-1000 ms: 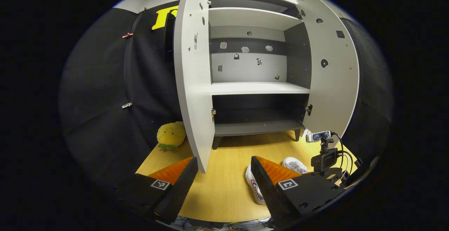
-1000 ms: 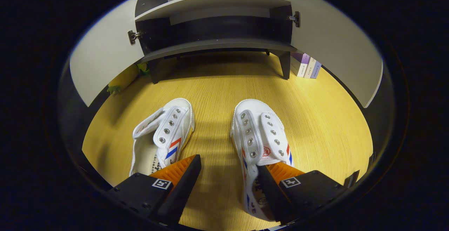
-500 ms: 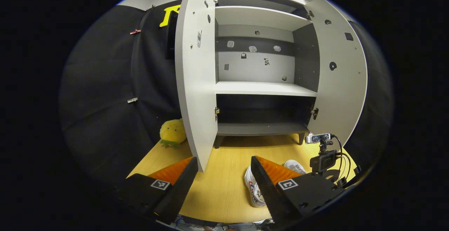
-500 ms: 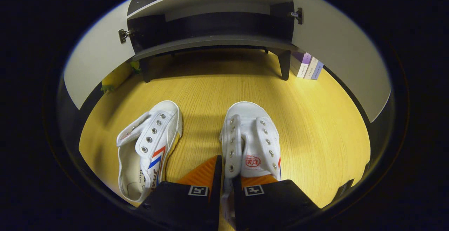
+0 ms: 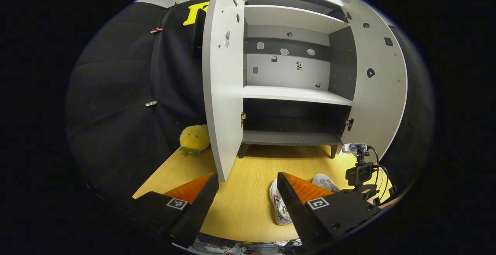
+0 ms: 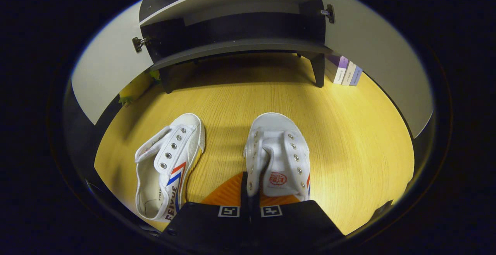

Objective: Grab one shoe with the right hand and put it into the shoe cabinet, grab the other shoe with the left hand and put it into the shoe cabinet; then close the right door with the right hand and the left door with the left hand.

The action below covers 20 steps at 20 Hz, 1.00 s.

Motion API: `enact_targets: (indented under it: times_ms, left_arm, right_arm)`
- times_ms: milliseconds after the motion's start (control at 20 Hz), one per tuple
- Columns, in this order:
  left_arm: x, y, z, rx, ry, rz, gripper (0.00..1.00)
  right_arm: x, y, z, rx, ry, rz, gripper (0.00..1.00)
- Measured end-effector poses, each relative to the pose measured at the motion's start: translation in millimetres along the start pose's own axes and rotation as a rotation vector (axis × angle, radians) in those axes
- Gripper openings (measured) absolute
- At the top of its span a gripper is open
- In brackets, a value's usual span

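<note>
Right gripper (image 6: pixel 250 193) clamped on shoe (image 6: pixel 279 150)'s side flap; left gripper (image 5: pixel 248 197) wide, empty, shoe cabinet (image 5: pixel 294 92) ahead.

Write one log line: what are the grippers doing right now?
right gripper: shut on right shoe | left gripper: open, idle | cabinet doors: open

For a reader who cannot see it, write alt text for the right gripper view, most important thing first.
The right gripper is shut on the side wall of a white shoe on a wooden floor. A second white shoe lies apart on its left. Beyond stands the shoe cabinet, both doors open, with books at its right leg.
</note>
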<state>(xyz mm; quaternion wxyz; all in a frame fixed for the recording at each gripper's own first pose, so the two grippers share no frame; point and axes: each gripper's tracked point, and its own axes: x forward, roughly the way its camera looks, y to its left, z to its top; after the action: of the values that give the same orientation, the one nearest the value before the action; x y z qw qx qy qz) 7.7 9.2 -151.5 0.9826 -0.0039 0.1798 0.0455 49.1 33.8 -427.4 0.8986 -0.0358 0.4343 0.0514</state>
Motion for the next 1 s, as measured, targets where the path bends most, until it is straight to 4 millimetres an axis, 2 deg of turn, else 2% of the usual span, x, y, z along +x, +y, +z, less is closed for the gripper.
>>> enact_targets:
  times_ms: [250,400,700,1000]
  left_arm:
    - [-4,1,2,0.026,-0.015,-0.014,0.96]
    - [-8,0,5,0.034,-0.033,-0.03,0.95]
    - [-13,-3,6,0.062,-0.063,-0.073,0.95]
    - [-15,-5,14,0.149,-0.118,-0.117,0.95]
  right_arm:
    - [-21,5,14,-0.018,-0.045,0.01,0.05]
    - [-38,8,33,-0.036,-0.083,0.023,0.05]
    - [-101,27,99,-0.104,-0.239,0.045,0.05]
    - [-158,56,165,-0.076,-0.371,0.088,0.05]
